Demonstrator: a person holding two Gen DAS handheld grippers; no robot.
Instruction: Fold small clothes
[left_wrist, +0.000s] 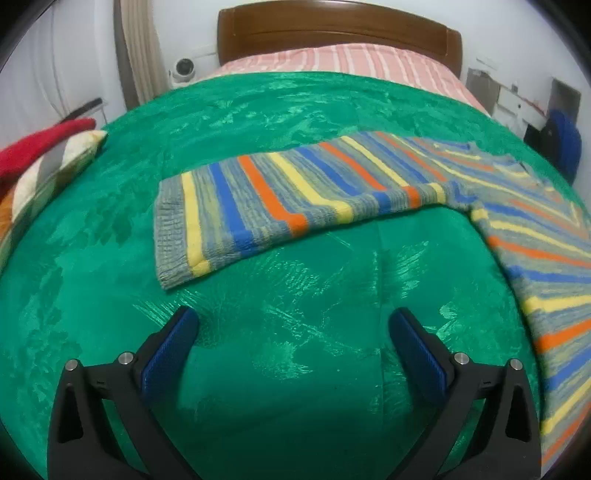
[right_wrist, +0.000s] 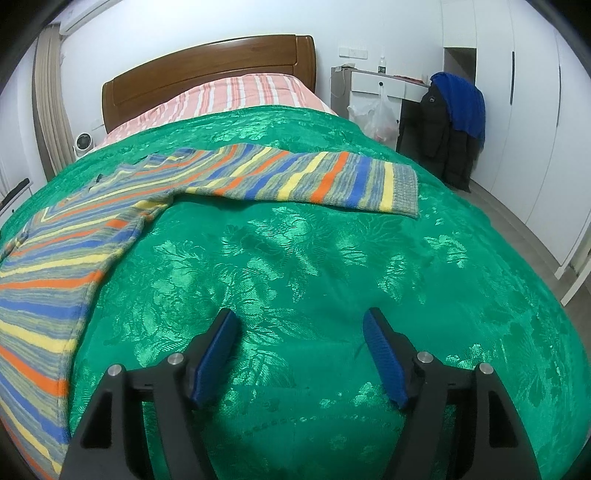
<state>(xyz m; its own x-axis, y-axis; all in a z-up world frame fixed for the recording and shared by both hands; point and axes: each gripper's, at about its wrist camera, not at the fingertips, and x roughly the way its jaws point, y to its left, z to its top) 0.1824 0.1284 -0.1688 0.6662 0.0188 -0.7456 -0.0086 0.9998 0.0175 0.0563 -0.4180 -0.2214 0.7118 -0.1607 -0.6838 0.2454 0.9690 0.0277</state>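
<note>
A striped knit sweater (left_wrist: 295, 192) in grey, blue, orange and yellow lies flat on the green bedspread (left_wrist: 295, 350), sleeves spread. In the left wrist view its left sleeve stretches across the middle and its body runs down the right edge. My left gripper (left_wrist: 293, 325) is open and empty, over bare bedspread just below the sleeve cuff. In the right wrist view the sweater (right_wrist: 295, 173) shows its other sleeve across the middle and its body at the left. My right gripper (right_wrist: 301, 328) is open and empty, over the bedspread (right_wrist: 332, 266) below that sleeve.
A wooden headboard (right_wrist: 207, 66) and pink striped sheet (right_wrist: 240, 92) are at the far end. Pillows (left_wrist: 44, 162) lie at the bed's left. A white desk (right_wrist: 380, 85), a plastic bag (right_wrist: 376, 118) and a chair with dark and blue jackets (right_wrist: 454, 122) stand right of the bed.
</note>
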